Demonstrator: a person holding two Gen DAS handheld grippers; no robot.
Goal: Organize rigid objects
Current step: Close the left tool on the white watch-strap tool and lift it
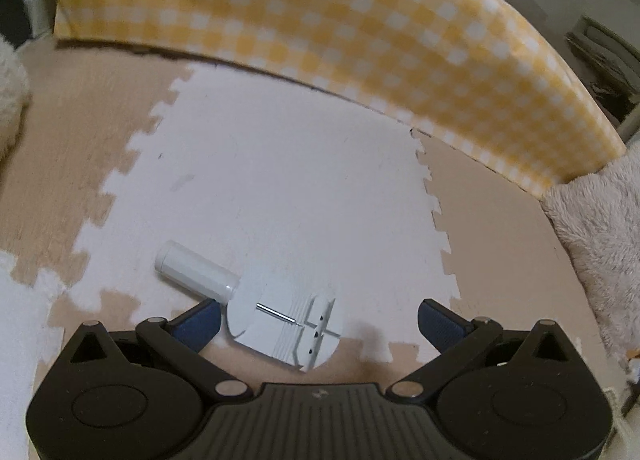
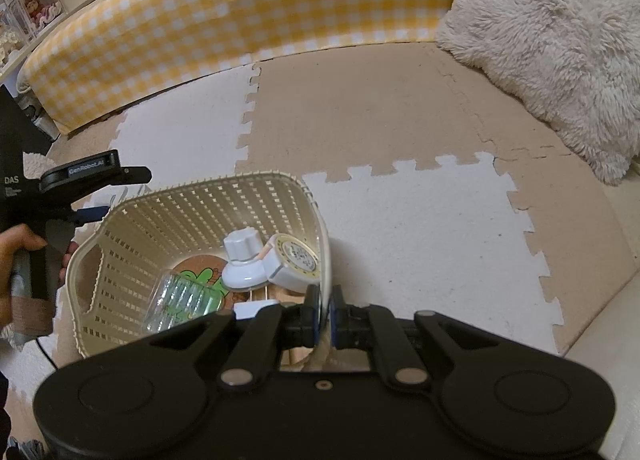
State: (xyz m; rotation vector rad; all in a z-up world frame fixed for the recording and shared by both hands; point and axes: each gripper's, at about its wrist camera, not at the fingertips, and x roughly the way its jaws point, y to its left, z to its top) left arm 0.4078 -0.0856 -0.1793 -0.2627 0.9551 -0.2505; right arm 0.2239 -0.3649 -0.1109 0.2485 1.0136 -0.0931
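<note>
My right gripper (image 2: pixel 325 314) pinches the basket (image 2: pixel 188 200) rim, steadying it. My left gripper (image 1: pixel 319 318) hangs open above a white tool (image 1: pixel 280 328) on the mat (image 1: pixel 304 196); next I'd lower, close on it and carry it to the basket.

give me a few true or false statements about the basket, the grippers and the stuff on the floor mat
1. The right gripper is shut on the rim of the cream perforated plastic basket. True.
2. The left gripper is shut. False: its fingers stand wide apart.
3. The white plastic cylinder lies inside the basket. False: it lies on the white foam floor mat.
4. A white knobbed suction cup sits in the basket. True.
</note>
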